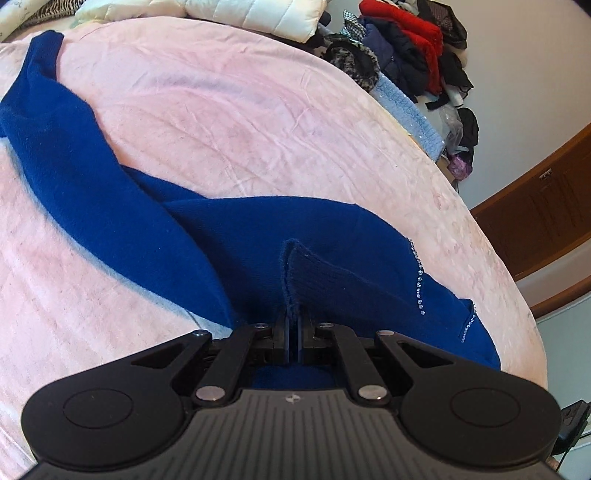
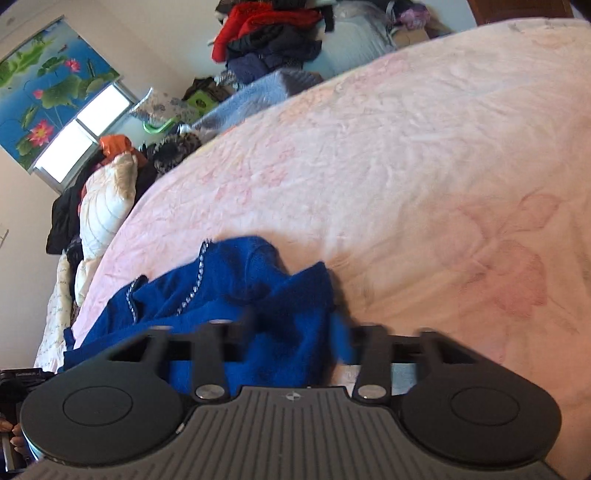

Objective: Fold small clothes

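Observation:
A royal-blue knit sweater with small rhinestone trim lies spread across the pink bedspread; one sleeve runs off to the upper left. My left gripper is shut on a ribbed edge of the sweater, which stands up in a fold just ahead of the fingertips. In the right wrist view the other end of the sweater is bunched on the bedspread. My right gripper is motion-blurred, with a clump of the blue knit caught between its fingers.
A pile of clothes in red, black and navy lies past the bed's far edge, beside a light-blue fluffy blanket. White padded bedding lies at the head. A wooden door stands on the right. A window with a lotus blind is on the wall.

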A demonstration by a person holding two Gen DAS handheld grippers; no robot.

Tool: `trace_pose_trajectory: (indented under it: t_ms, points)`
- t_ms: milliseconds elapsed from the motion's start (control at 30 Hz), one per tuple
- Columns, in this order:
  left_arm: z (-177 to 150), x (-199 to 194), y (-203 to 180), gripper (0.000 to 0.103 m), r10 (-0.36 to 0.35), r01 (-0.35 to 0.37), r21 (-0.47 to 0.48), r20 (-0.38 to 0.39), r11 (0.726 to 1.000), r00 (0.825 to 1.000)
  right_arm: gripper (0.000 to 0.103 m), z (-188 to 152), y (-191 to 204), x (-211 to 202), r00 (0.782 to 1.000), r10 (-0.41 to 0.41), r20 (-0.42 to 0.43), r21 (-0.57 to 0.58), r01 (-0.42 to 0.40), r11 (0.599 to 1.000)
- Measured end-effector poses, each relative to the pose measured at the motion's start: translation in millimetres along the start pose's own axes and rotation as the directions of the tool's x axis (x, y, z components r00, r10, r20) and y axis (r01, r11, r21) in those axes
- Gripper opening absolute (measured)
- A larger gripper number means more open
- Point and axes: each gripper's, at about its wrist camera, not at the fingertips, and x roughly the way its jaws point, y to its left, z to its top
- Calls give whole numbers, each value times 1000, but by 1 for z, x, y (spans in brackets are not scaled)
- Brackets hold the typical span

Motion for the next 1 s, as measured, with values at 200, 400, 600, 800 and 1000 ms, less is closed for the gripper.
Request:
trace_pose_trajectory:
  t_ms: [200,400,600,800,1000]
  points:
    - [-1,1,-3,4,20,-20,38,-7,999,1000,8,0,-4,-10,999,-19,49,-28,21,999]
    - [-2,20,1,4,52,-51,39,-35,998,998,7,-2,-3,-5,998,-40,47,-37,42,998]
    - [8,0,11,11,4,-5,-23,-60,1000,998,32,-8,19,-33,977,-88,193,-80,105,991]
    - [7,-31,6,56,-49,49,-3,69,999,996,55,-33,75,-42,987,101,125,-261,-66,963]
    - [-18,8,-24,56,-92,92,97,-7,991,996,63,-59,87,0,998,50,-47,-281,-62,958]
